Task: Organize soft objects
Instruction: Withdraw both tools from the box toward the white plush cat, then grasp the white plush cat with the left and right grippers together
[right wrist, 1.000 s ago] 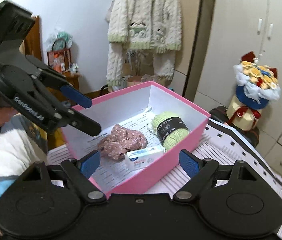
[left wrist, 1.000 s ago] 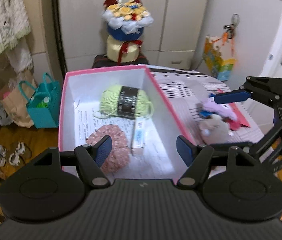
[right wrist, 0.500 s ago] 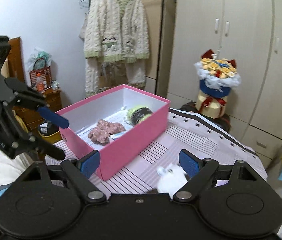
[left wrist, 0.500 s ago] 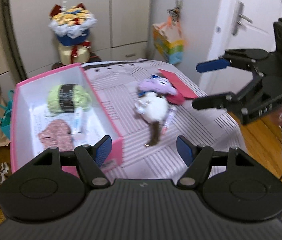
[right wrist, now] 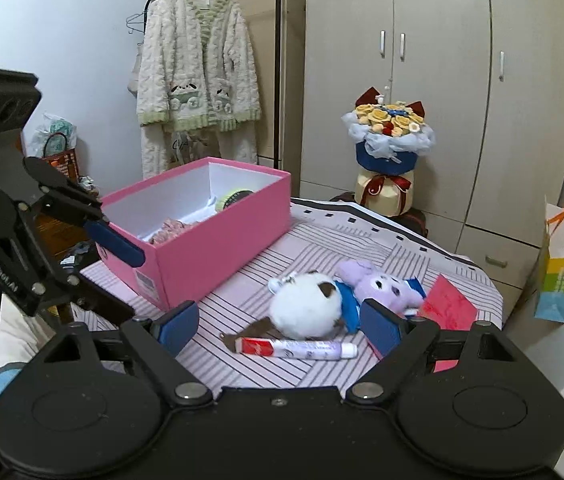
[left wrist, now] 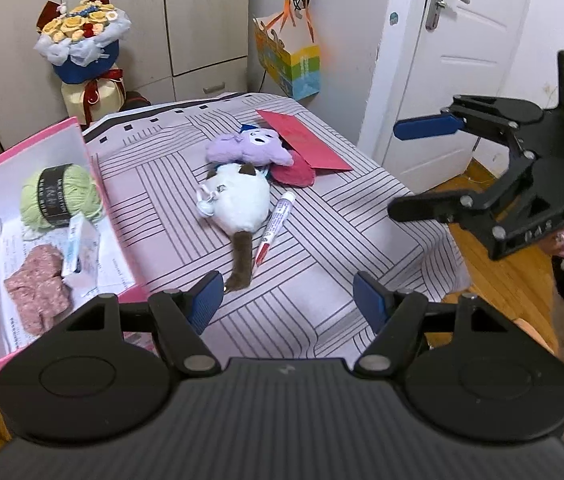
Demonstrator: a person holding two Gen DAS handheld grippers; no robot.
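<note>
Lying on the striped cloth (left wrist: 362, 216), the white plush toy (left wrist: 237, 200) is seen ahead of both claws, with its brown tail pointed back toward the left claw (left wrist: 288, 300). Its long line runs from the tail near that claw up to the round body, and on to the purple plush toy (left wrist: 247, 150) that is touched by it. The left claw is held wide apart with nothing in it, and the tail tip is seen just beside its left blue pad. The right claw (right wrist: 277, 324) is also held apart and empty, and in its own view the white toy is seen right between its pads, so this claw is judged to be about as near. A hard tube (left wrist: 273, 228) is laid just beside the white toy, and a flat red envelope (left wrist: 302, 140) is tucked under the purple one. The pink box (left wrist: 89, 184) is stood to the left, with green yarn (left wrist: 57, 196) and a pink knitted piece (left wrist: 37, 286) already inside. Both toys look fluffy, round and squashy.
</note>
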